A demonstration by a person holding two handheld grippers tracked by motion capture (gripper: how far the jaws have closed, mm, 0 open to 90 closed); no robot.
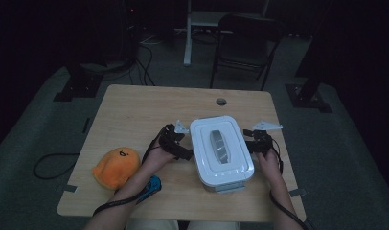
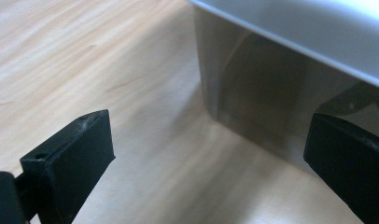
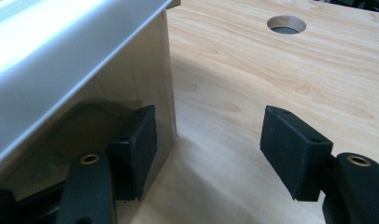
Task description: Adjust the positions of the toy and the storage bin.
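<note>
- Where the high view looks down on the pale wooden table (image 1: 135,115), a white rectangular plastic box with a closed lid and a grey handle on top (image 1: 221,152) stands a little right of the middle, near the person's edge.
- The person's two forearms come up from the bottom edge. The left hand (image 1: 156,155) holds the left gripper (image 1: 185,154) against the left long side of the box, and the forearm runs diagonally up and to the right.
- The right hand (image 1: 268,158) holds the right gripper (image 1: 247,146) at the right long side of the box, and this forearm is almost straight along the table's right edge.
- An orange round plush toy (image 1: 116,166) lies near the left front of the table, well apart from the box. A small blue object (image 1: 152,186) lies beside the left forearm; what it is I cannot tell.
- From the left gripper view, the two black jaws are spread wide with bare wood between them. The right-hand jaw is just at the shiny side wall of the box (image 2: 267,93), below the lid's rim; whether it touches, I cannot tell.
- From the right gripper view, the jaws are also wide apart and hold nothing. The left-hand jaw sits close against the box wall (image 3: 127,88), which reflects it. A round hole in the tabletop (image 3: 286,24) is farther away.
</note>
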